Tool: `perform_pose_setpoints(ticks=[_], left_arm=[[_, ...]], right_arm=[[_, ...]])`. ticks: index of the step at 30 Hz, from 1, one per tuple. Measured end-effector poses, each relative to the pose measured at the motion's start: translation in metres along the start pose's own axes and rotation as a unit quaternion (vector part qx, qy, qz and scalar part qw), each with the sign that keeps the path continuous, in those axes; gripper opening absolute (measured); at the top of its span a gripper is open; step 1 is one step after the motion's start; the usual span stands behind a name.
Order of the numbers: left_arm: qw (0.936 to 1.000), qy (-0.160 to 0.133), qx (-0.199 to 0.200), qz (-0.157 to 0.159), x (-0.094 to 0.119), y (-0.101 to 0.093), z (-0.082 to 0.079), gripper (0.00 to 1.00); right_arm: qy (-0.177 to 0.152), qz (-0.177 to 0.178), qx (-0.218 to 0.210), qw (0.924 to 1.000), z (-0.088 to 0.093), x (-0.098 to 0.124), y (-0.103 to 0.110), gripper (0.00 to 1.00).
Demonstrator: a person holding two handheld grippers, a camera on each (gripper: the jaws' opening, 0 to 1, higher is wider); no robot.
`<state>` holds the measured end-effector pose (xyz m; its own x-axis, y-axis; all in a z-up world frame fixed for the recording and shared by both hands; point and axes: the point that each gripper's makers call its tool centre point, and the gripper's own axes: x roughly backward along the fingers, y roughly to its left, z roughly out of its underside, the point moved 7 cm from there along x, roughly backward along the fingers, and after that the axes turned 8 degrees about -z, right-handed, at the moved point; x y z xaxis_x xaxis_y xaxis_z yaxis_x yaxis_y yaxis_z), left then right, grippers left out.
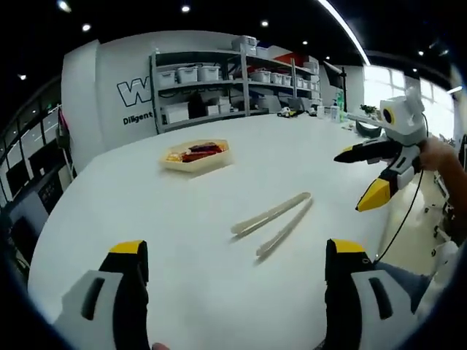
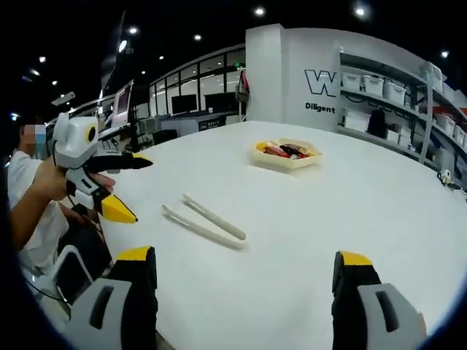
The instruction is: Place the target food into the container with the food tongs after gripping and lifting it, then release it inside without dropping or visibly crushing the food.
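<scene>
Left tool (image 1: 233, 273) hovering wide, empty, over near table (image 1: 146, 197) edge; tongs (image 1: 273, 221) lying mid-table just ahead, long axis slanting away-right. Right tool (image 2: 244, 281) gaping wide, empty. Food tray (image 1: 195, 154) sitting toward far edge.

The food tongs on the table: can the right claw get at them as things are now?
Probably yes. The food tongs lie flat on the bare white table, ahead of the open right claw, with nothing between. The left claw is off to the side.
</scene>
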<state>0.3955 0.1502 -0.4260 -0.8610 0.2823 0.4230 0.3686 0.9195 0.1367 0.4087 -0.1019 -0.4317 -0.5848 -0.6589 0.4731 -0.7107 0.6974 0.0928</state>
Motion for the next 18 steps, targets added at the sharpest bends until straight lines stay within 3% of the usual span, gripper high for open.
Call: perform_pose_setpoints(ticks=[3, 10, 12, 16, 18], left_arm=[[0.9998, -0.015, -0.014, 0.003, 0.001, -0.0055, -0.0042, 0.99], [1.0, 0.002, 0.001, 0.001, -0.0008, -0.0038, -0.0025, 0.99], [0.9998, -0.005, -0.015, -0.008, -0.002, -0.002, -0.0034, 0.99], [0.9999, 0.006, 0.007, -0.005, -0.0047, 0.0005, -0.0001, 0.99], [0.9999, 0.006, 0.008, -0.009, -0.0054, 0.001, -0.0001, 0.99]], right_arm=[[-0.016, 0.004, -0.014, 0.9998, -0.0008, 0.0005, -0.0041, 1.0], [-0.013, 0.01, -0.006, 0.9999, 0.0024, 0.0003, -0.0055, 1.0], [-0.012, 0.009, -0.009, 0.9999, 0.0036, -0.0001, -0.0051, 1.0], [-0.005, 0.012, 0.0, 0.9999, 0.0047, 0.0005, -0.0061, 1.0], [-0.019, 0.0, -0.012, 0.9997, 0.002, 0.0004, -0.004, 1.0]])
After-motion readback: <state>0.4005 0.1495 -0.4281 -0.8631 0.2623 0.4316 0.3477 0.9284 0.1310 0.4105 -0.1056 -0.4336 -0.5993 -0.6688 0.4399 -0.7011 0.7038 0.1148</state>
